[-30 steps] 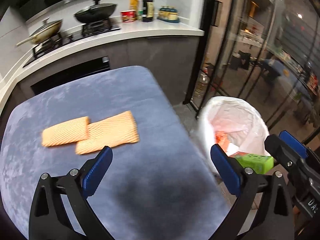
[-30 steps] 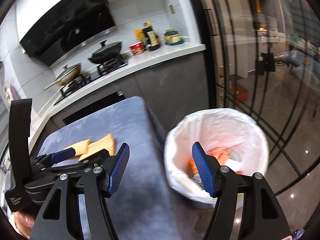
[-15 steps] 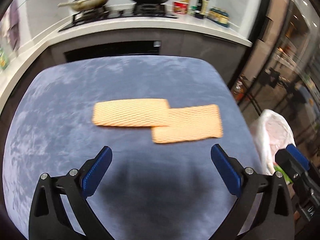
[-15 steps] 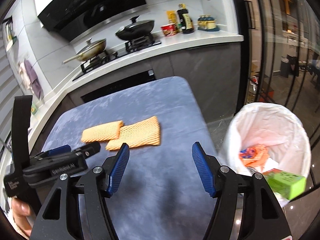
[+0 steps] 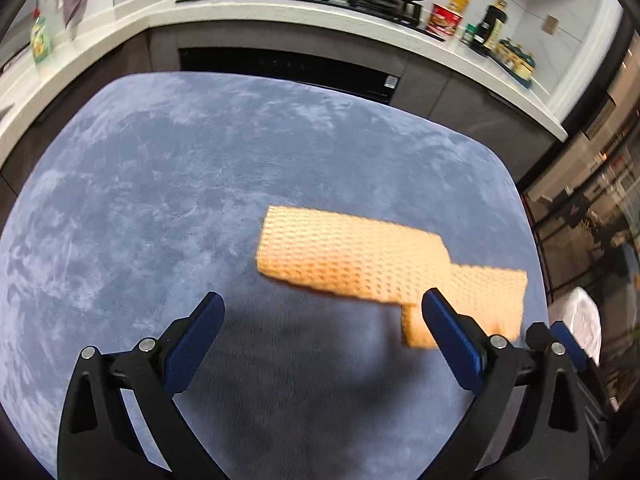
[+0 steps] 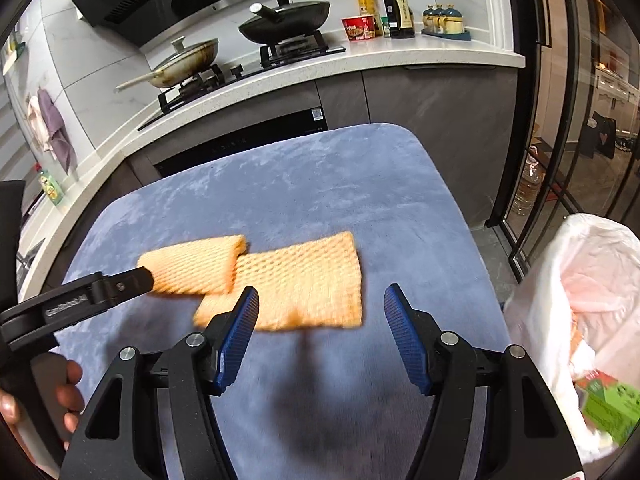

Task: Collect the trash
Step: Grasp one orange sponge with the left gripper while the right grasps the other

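- The left claw (image 5: pixel 320 322) is standing wide open over the blue bench (image 5: pixel 168 184), and it is holding nothing.
- The right claw (image 6: pixel 322 312) is standing open too, with nothing between its blue pads (image 6: pixel 236 336).
- Two orange foam nets are lying flat on the blue bench, and one is lying partly over the other.
- The left foam net (image 5: pixel 348 256) is lying a bit on top of the right foam net (image 5: pixel 492 296), so they are touching.
- In the left wrist view, the nets are sitting just past the claw tips, more to the right side. The right blue pad (image 5: pixel 448 340) is covering a corner of one net in that view.
- In the right wrist view, the right foam net is lying just past the tips of the right claw, and the left claw is showing at the left side, with its tip by the end of the left foam net.
- A hand (image 6: pixel 60 392) is gripping the handle of the left claw at the bottom left of the right wrist view.
- A bin with a white bag (image 6: pixel 576 288) is standing on the floor just to the right of the bench.
- A green box (image 6: pixel 608 408) and some orange trash (image 6: pixel 576 340) are lying inside the bag.
- Behind the bench, a white counter (image 6: pixel 400 56) is carrying a stove with two pans (image 6: pixel 288 20), a red cup (image 6: pixel 358 28) and a dark bottle (image 6: pixel 396 4).
- The pictures are looking a little blurry around the nets.
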